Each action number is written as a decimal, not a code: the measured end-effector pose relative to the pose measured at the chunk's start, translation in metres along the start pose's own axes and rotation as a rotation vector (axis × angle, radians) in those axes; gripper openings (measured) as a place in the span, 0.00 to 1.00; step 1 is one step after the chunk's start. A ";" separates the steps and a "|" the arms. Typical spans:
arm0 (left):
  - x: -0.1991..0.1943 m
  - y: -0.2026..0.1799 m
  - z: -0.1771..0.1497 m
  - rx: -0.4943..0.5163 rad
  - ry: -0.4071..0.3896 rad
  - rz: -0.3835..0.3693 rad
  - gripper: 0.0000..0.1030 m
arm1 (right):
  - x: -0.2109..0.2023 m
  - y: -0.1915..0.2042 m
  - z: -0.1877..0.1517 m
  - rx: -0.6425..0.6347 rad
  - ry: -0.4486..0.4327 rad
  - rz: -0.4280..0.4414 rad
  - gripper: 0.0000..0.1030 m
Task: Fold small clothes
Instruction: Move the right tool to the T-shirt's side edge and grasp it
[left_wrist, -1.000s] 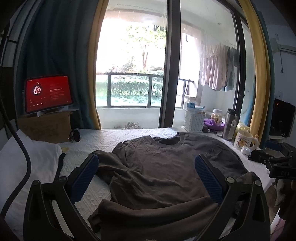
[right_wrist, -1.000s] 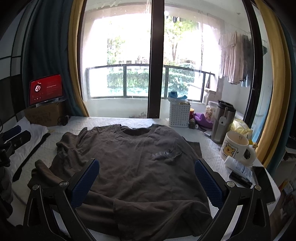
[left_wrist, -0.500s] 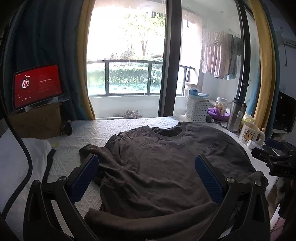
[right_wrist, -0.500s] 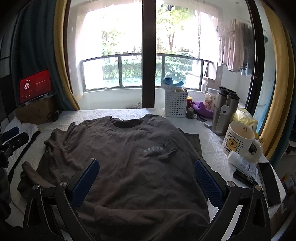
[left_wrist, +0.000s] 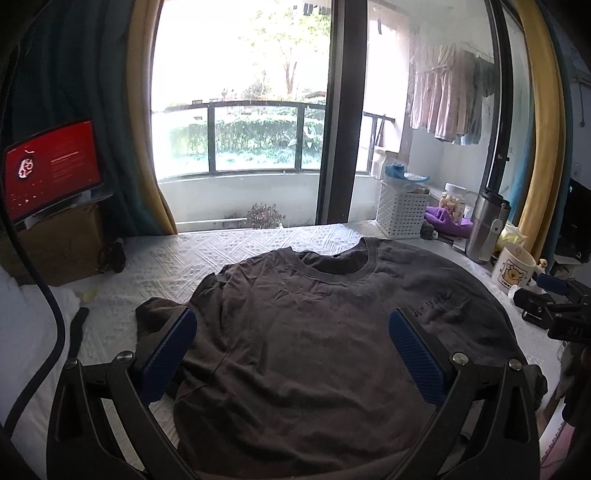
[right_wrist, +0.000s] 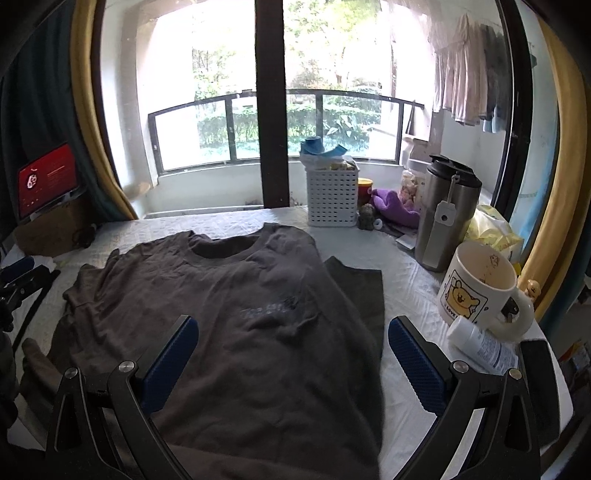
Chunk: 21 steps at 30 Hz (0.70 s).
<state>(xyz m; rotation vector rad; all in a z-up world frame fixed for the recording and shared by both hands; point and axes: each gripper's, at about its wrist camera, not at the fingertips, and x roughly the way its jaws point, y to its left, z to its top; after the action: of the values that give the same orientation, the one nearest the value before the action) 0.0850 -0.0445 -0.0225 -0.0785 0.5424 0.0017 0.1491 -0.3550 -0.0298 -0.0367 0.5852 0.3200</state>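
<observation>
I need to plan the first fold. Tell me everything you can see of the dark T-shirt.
The T-shirt is dark grey-brown, soft wrinkled fabric with a ribbed round collar and small faint chest lettering. It lies spread front-up on the white quilted cover, collar toward the window. One sleeve lies flat, the other is bunched. Neither gripper holds it.

Bare white cover lies open along the far edge of the surface (left_wrist: 229, 254), between the T-shirt (left_wrist: 317, 332) and the window. The right side is crowded: a basket (right_wrist: 332, 197), steel flask (right_wrist: 447, 218), mug (right_wrist: 476, 288), bottle (right_wrist: 480, 345) and phone (right_wrist: 541, 387) stand close together.
</observation>
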 end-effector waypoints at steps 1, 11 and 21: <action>0.003 -0.001 0.001 0.000 0.003 0.000 0.99 | 0.004 -0.004 0.002 -0.001 0.003 -0.002 1.00; 0.043 -0.012 0.016 0.001 0.046 0.011 0.99 | 0.062 -0.058 0.034 -0.006 0.052 -0.024 1.00; 0.084 -0.007 0.030 -0.020 0.093 0.045 0.99 | 0.136 -0.079 0.052 -0.048 0.141 -0.020 0.93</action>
<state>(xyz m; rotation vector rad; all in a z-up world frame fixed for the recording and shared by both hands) 0.1730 -0.0506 -0.0396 -0.0859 0.6371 0.0473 0.3083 -0.3841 -0.0655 -0.1114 0.7162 0.3140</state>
